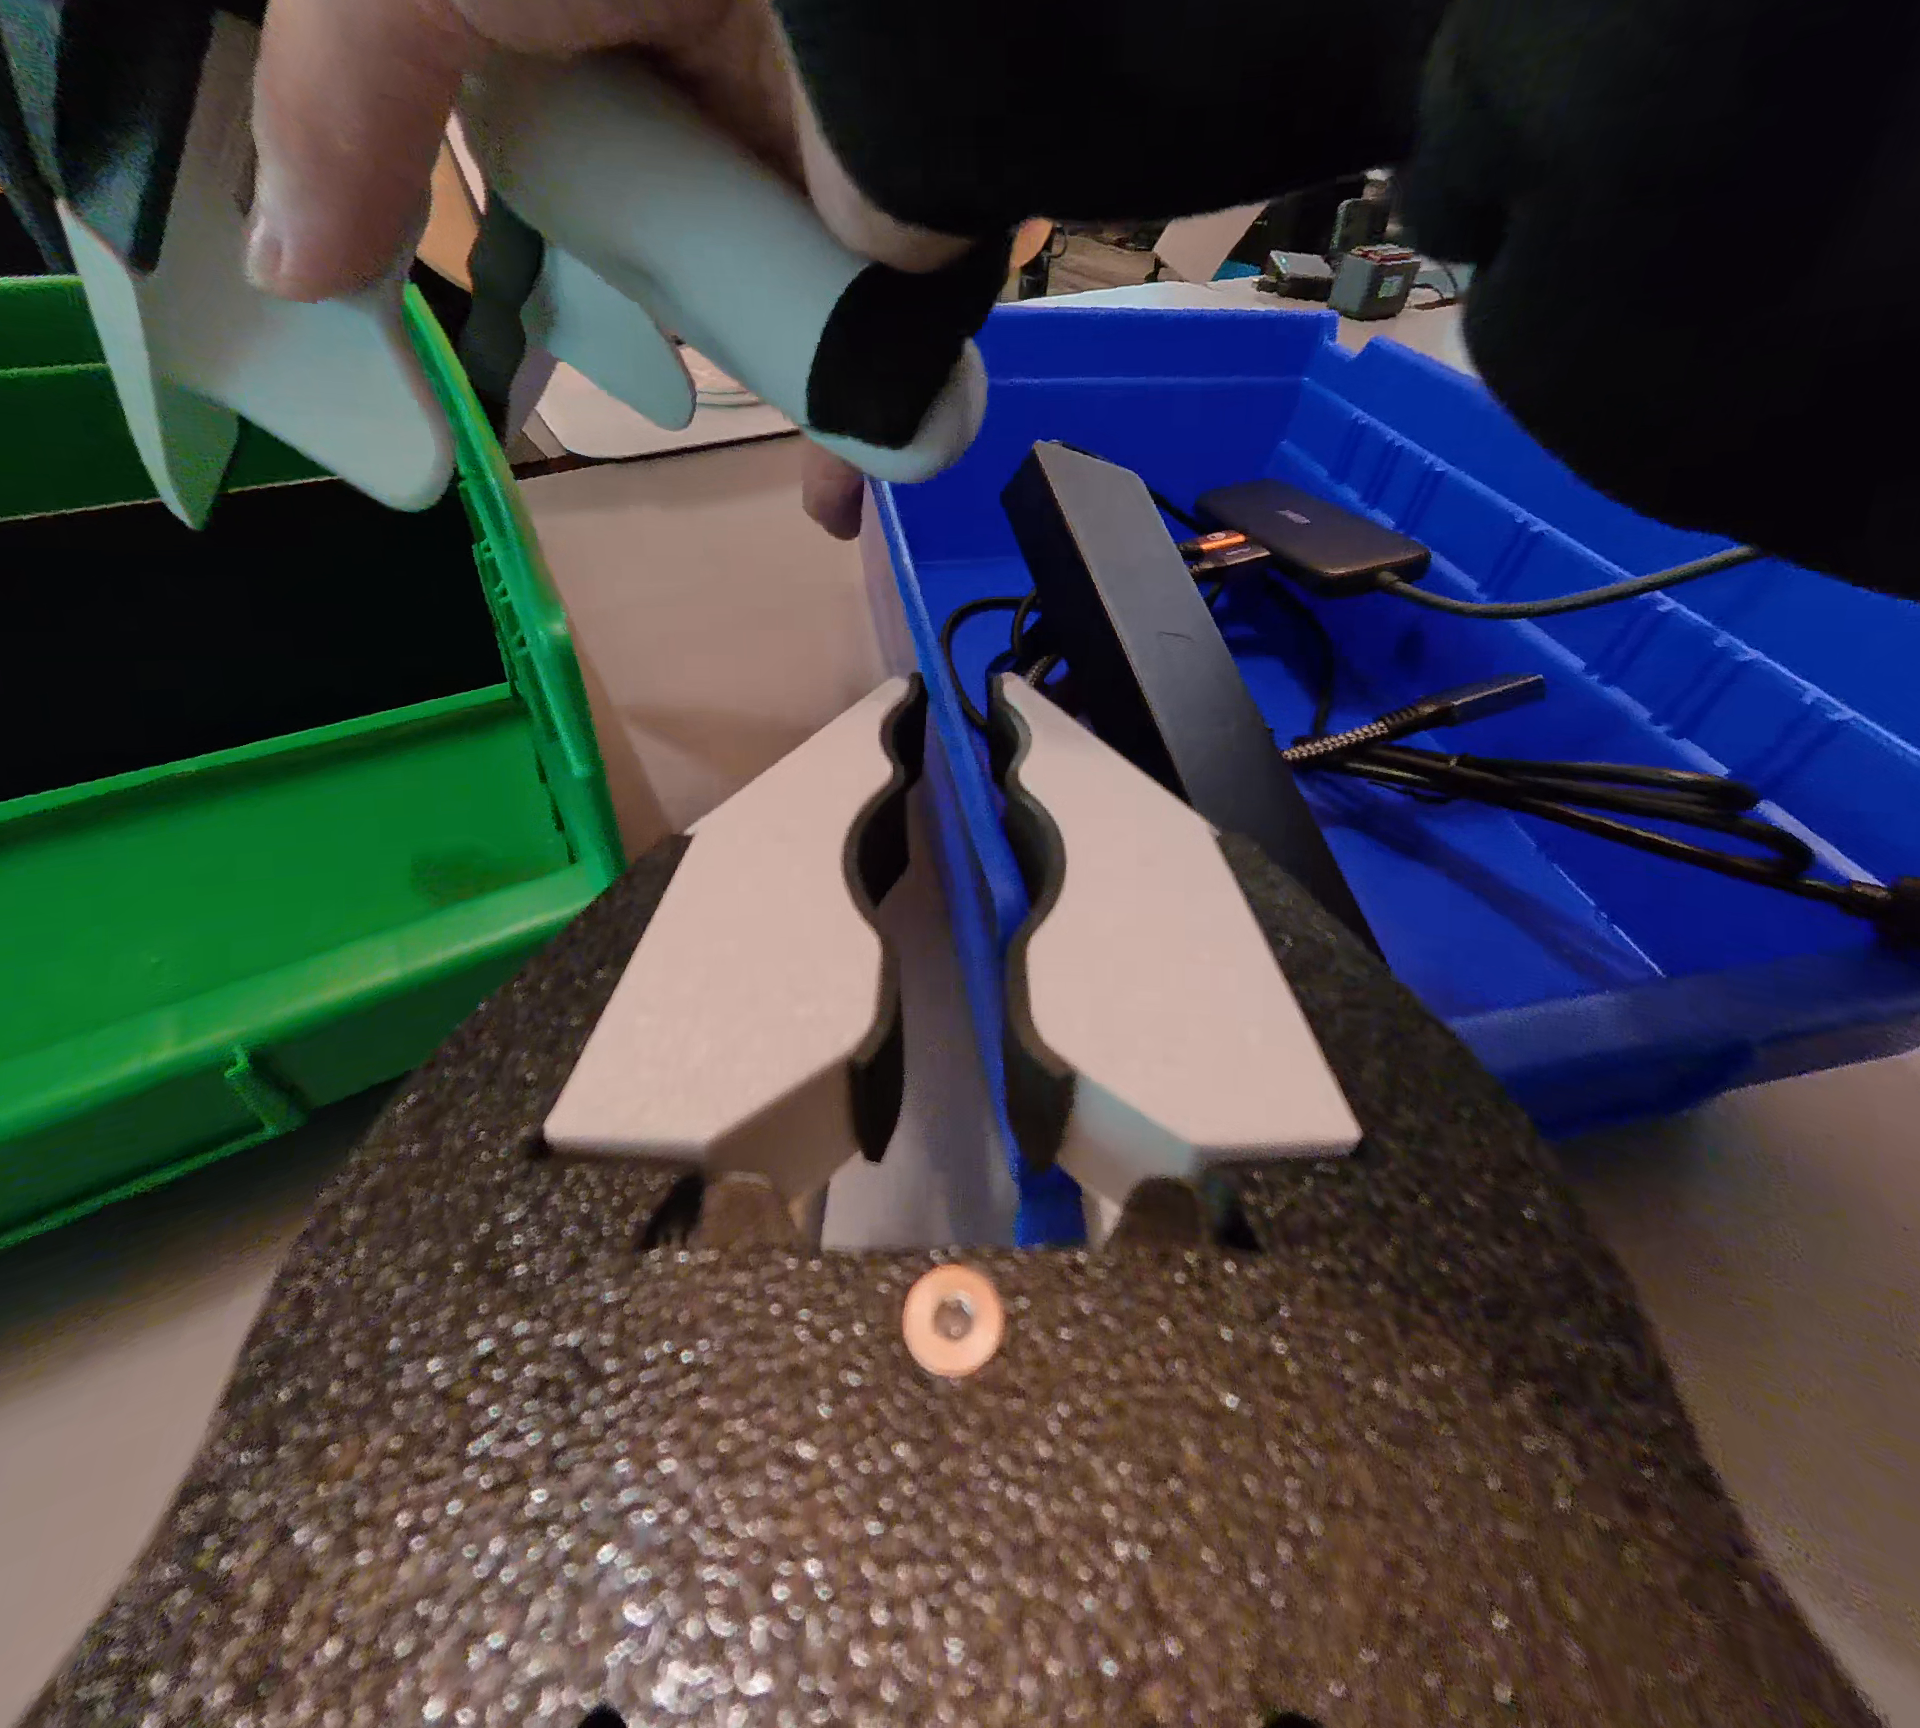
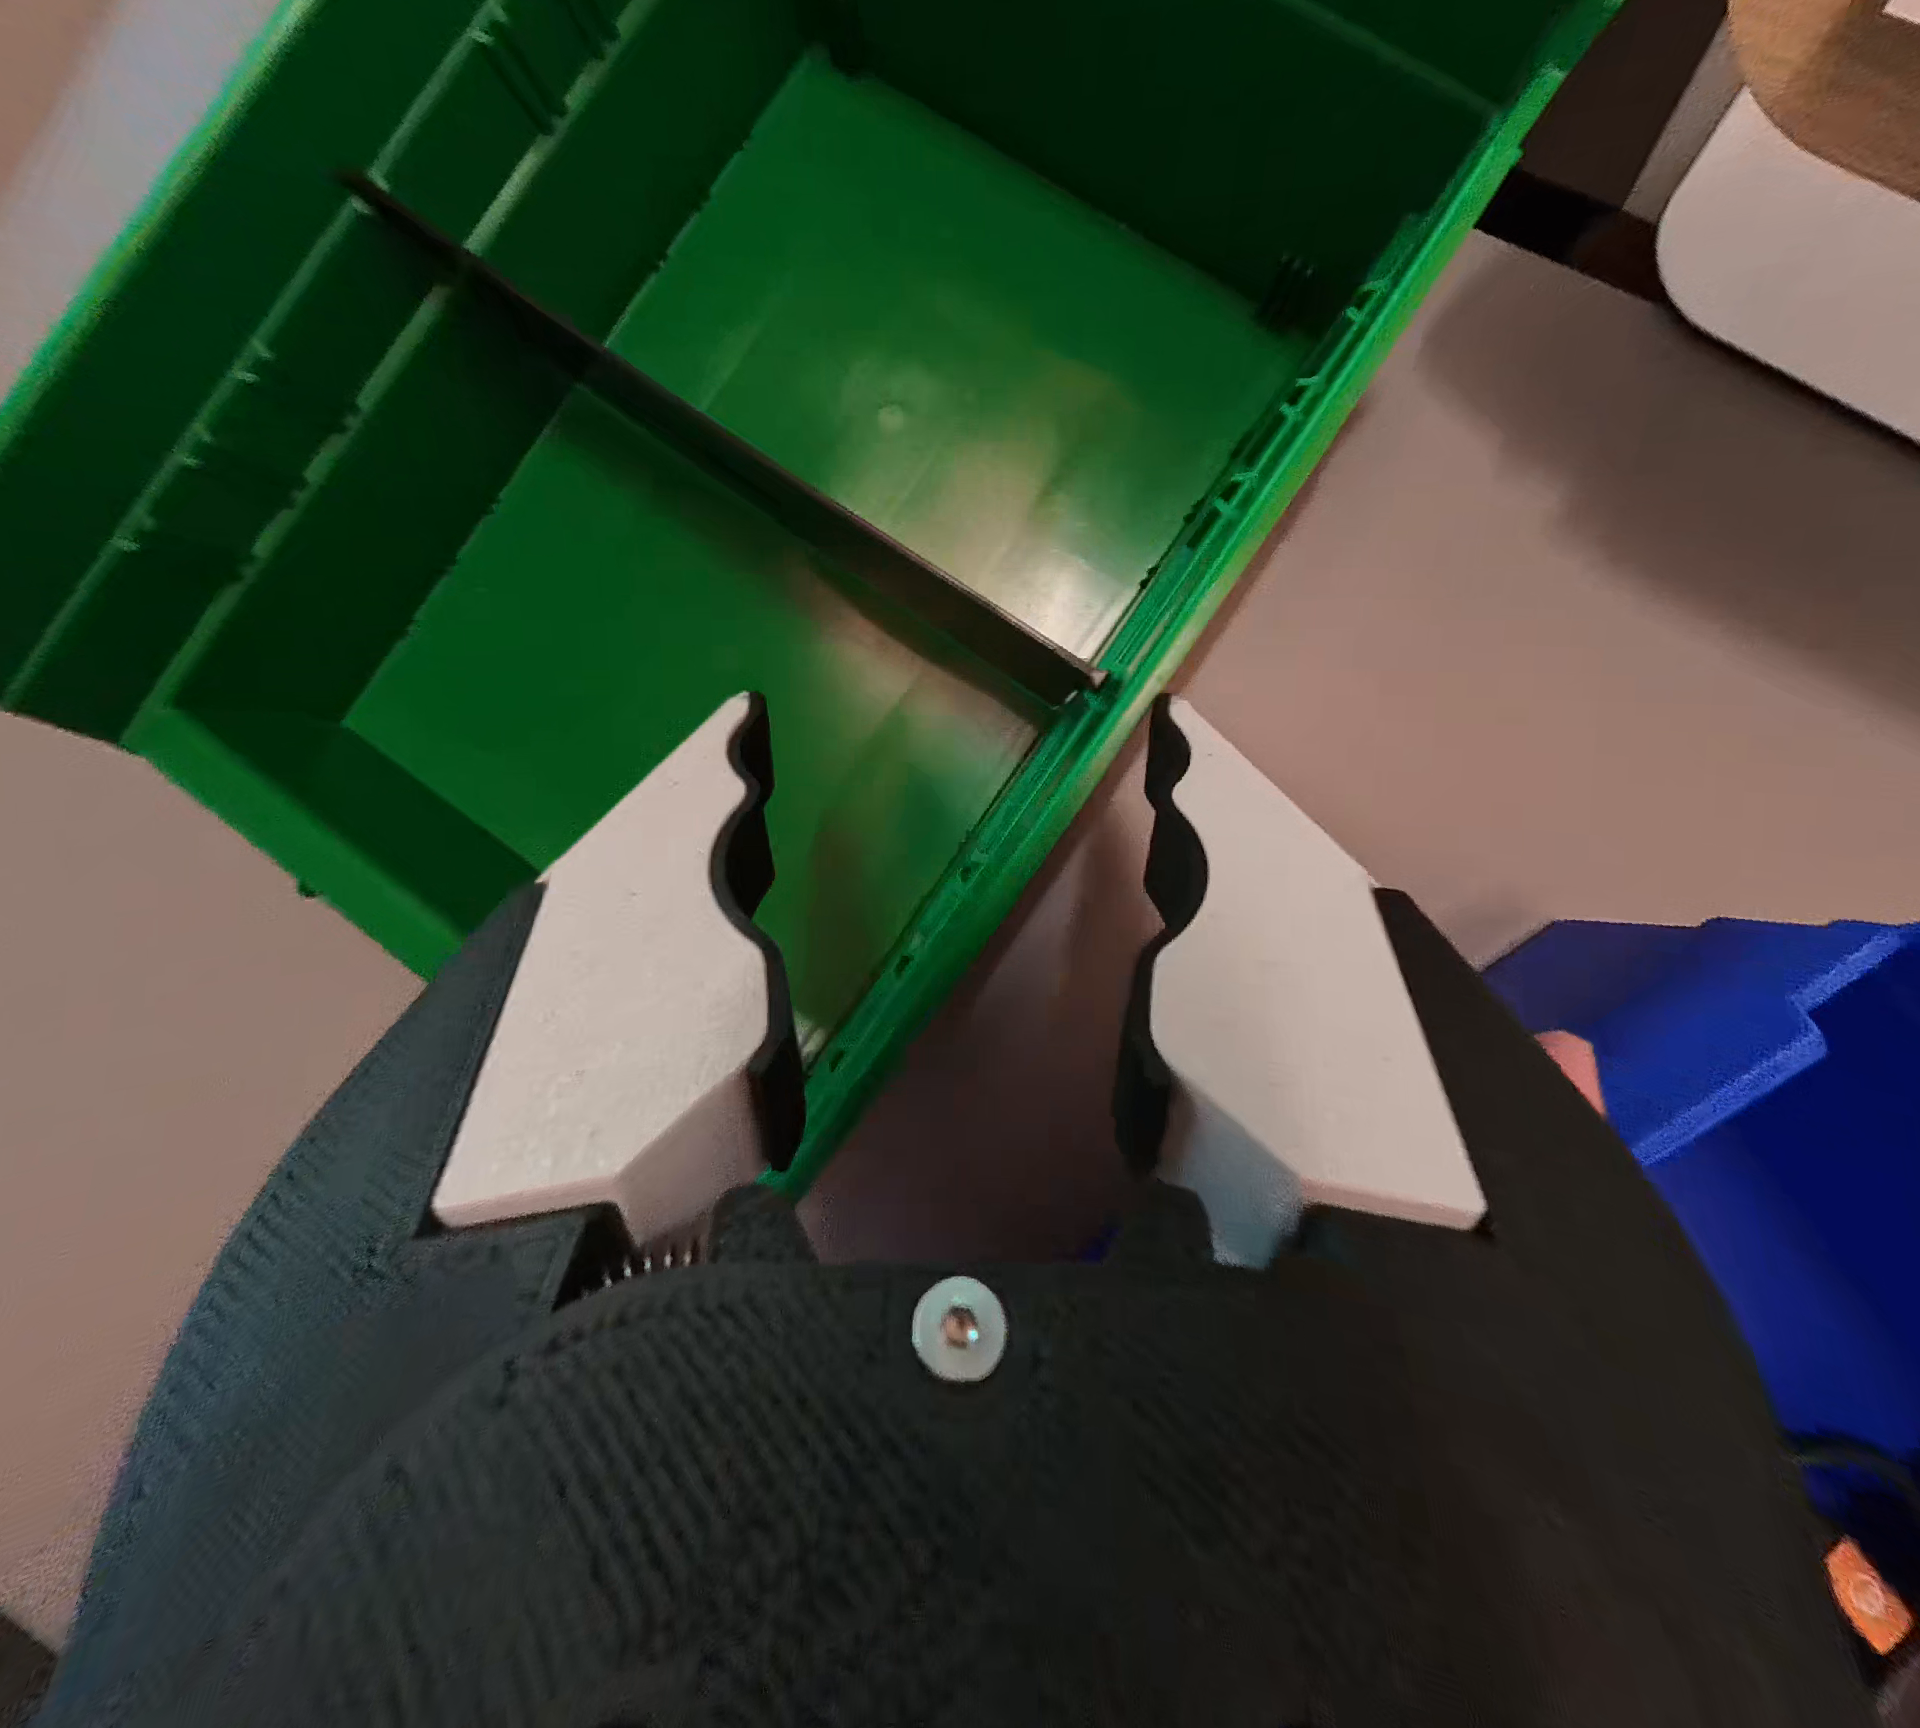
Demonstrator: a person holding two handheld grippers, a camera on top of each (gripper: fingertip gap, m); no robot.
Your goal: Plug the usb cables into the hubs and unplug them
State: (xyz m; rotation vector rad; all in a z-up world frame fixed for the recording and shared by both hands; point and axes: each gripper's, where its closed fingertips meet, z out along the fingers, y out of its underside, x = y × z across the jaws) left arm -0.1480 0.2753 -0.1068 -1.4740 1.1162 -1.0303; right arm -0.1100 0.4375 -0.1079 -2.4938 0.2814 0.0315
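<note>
A blue bin point(image 1: 1143, 369) holds a flat dark hub point(image 1: 1314, 535) with an orange-tipped plug point(image 1: 1226, 551) in it. It also holds a braided cable with a loose USB plug point(image 1: 1475, 696), black cables point(image 1: 1558, 795) and a long black slab point(image 1: 1143, 639). My left gripper point(image 1: 954, 696) straddles the bin's left wall with its jaws closed down on it. My right gripper point(image 2: 956, 712) is wide open and holds nothing, above the right wall of a green bin point(image 2: 1351, 390). It also shows in the left wrist view point(image 1: 488, 421), held by a hand.
The green bin point(image 1: 312, 899) stands left of the blue bin point(image 2: 1714, 1034) with a strip of grey table point(image 1: 707, 598) between them. A black divider point(image 2: 727, 452) crosses the green bin. A dark sleeve point(image 1: 1351, 16) hangs over the blue bin. A white object point(image 2: 1787, 296) sits at the far right.
</note>
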